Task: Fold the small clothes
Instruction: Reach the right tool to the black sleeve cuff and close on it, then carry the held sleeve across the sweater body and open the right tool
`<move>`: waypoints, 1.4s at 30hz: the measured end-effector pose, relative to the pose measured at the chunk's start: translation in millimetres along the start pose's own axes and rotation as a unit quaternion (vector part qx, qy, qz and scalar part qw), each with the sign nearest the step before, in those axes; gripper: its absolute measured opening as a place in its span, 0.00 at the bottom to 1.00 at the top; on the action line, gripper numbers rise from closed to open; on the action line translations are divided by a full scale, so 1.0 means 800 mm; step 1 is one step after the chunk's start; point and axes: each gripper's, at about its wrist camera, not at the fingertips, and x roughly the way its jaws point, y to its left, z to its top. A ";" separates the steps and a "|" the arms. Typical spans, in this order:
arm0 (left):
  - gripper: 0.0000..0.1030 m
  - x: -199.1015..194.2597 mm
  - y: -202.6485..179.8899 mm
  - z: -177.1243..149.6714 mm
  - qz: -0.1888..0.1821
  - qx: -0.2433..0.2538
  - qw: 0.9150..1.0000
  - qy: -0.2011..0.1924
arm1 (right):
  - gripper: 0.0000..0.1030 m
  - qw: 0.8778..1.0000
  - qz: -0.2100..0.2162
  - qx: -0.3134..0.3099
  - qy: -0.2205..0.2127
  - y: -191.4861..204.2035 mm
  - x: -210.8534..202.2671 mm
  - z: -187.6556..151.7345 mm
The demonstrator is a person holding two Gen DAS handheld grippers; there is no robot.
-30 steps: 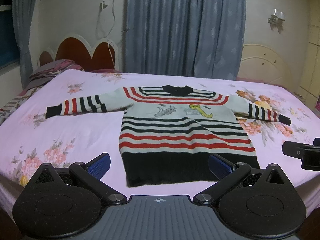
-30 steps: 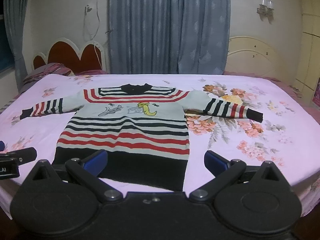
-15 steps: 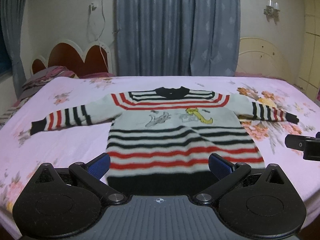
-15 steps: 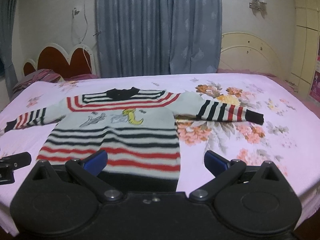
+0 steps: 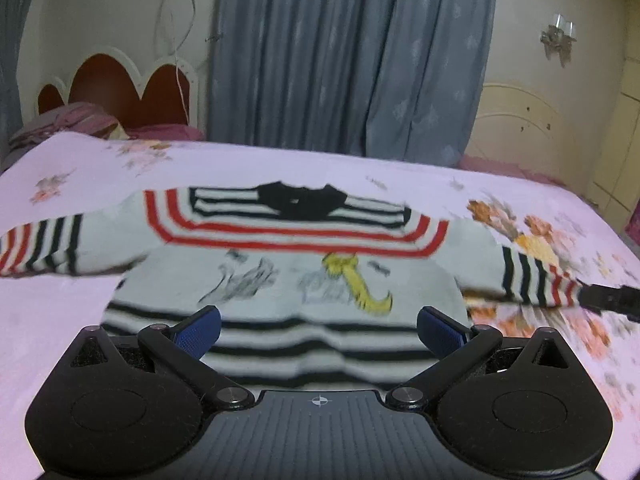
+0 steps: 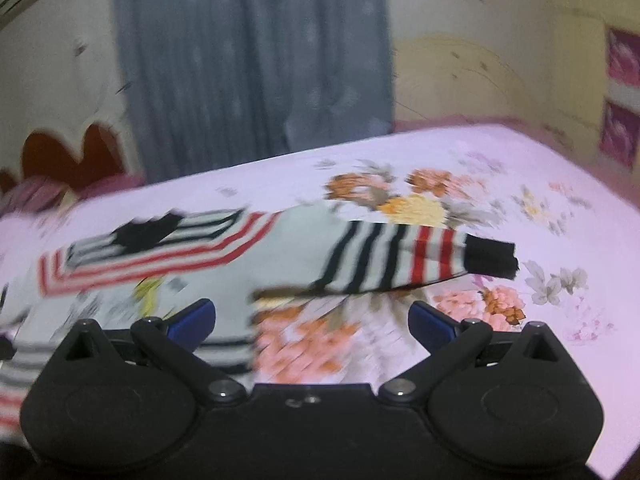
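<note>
A small striped sweater (image 5: pixel 288 264) in white, red and black, with a yellow animal print, lies flat and face up on the pink floral bed (image 5: pixel 100 320), sleeves spread. My left gripper (image 5: pixel 318 326) is open and empty over the sweater's lower body. My right gripper (image 6: pixel 312 324) is open and empty, just short of the right sleeve (image 6: pixel 400 260), whose black cuff (image 6: pixel 490 260) points right. The right gripper's tip shows at the right edge of the left wrist view (image 5: pixel 612 300), by that cuff. Both views are motion blurred.
A red scalloped headboard (image 5: pixel 120 92) and pillows (image 5: pixel 72 128) stand at the far left of the bed. Grey-blue curtains (image 5: pixel 344 60) hang behind it. A cream footboard (image 5: pixel 520 132) and a wardrobe (image 5: pixel 624 120) are at the right.
Both grippers have moved forward over the bed. The left one now hovers over the sweater's body; the right one has swung right toward the right sleeve. Both stay open.
</note>
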 end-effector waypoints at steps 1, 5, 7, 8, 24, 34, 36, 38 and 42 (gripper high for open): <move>1.00 0.017 -0.008 0.005 -0.003 -0.001 1.000 0.005 | 0.96 1.000 -0.006 0.018 0.001 -0.019 0.016 0.005; 1.00 0.073 -0.035 0.016 -0.020 0.003 0.999 0.041 | 0.76 0.996 -0.029 0.088 0.009 -0.087 0.075 0.019; 1.00 0.097 -0.048 0.021 -0.039 0.004 0.997 0.064 | 0.69 0.992 -0.036 0.119 0.015 -0.116 0.101 0.021; 1.00 0.107 -0.056 0.024 -0.039 0.005 0.997 0.068 | 0.63 0.991 -0.037 0.131 0.017 -0.127 0.113 0.022; 1.00 0.172 -0.062 0.061 -0.003 0.015 0.996 0.089 | 0.39 0.941 -0.017 0.339 0.014 -0.205 0.222 -0.009; 1.00 0.185 0.009 0.063 0.011 -0.003 0.995 0.101 | 0.42 0.907 -0.055 0.415 -0.040 -0.262 0.208 -0.017; 1.00 0.192 0.017 0.063 0.009 -0.001 0.995 0.102 | 0.13 0.914 -0.081 0.396 -0.032 -0.264 0.217 -0.011; 1.00 0.198 0.025 0.067 0.015 0.003 0.995 0.101 | 0.11 0.928 -0.105 0.357 -0.020 -0.261 0.224 -0.001; 1.00 0.218 0.048 0.076 0.044 0.032 0.991 0.121 | 0.08 0.958 -0.140 0.250 -0.012 -0.226 0.227 0.028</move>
